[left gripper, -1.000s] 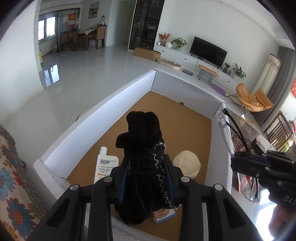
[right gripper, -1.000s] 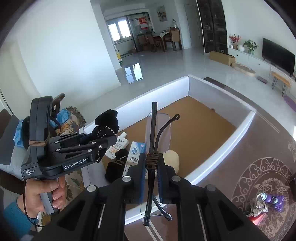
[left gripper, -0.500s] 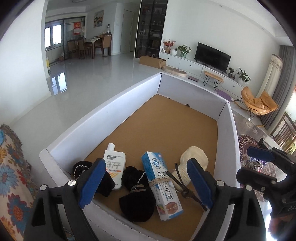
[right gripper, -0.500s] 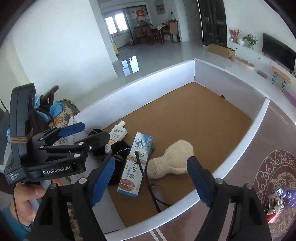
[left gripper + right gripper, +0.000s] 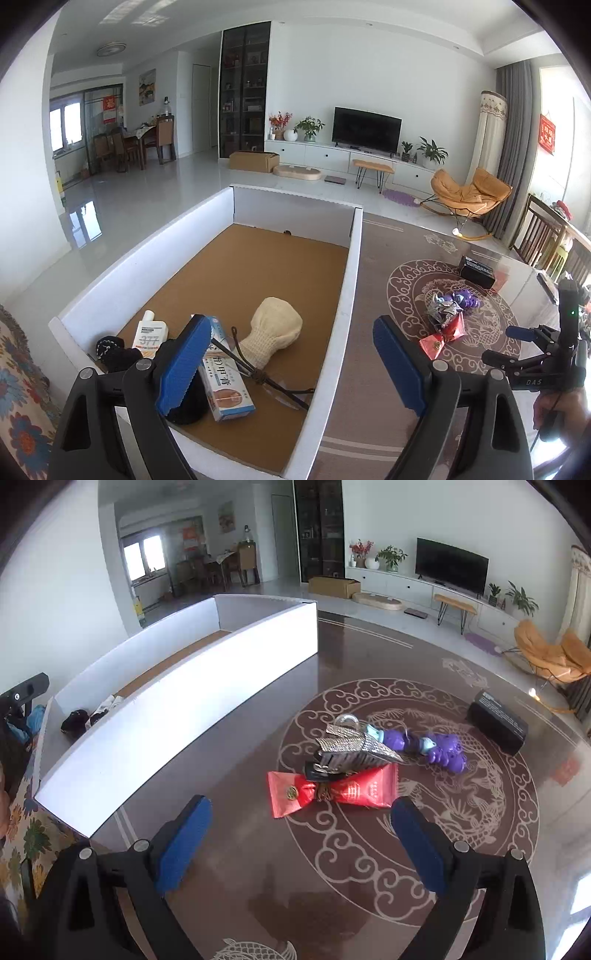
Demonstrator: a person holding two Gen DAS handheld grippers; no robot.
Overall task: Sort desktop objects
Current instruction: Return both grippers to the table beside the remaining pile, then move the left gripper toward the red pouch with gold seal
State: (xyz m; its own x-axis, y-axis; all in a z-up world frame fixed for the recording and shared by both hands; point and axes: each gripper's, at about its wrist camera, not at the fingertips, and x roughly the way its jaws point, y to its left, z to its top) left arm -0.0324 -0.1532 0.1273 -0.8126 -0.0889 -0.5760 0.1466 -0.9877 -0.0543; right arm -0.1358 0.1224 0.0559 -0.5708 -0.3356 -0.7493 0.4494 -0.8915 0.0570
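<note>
Red packet (image 5: 332, 790) at centre frame lies under the silver clip (image 5: 354, 751), so the right gripper (image 5: 299, 843), jaws opening wide and empty, could drag both; the left gripper (image 5: 291, 363) gapes empty over the box (image 5: 347, 295).

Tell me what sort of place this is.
Most likely a home living room: a television on a low white cabinet, an orange lounge chair, and a dining table beyond.
</note>
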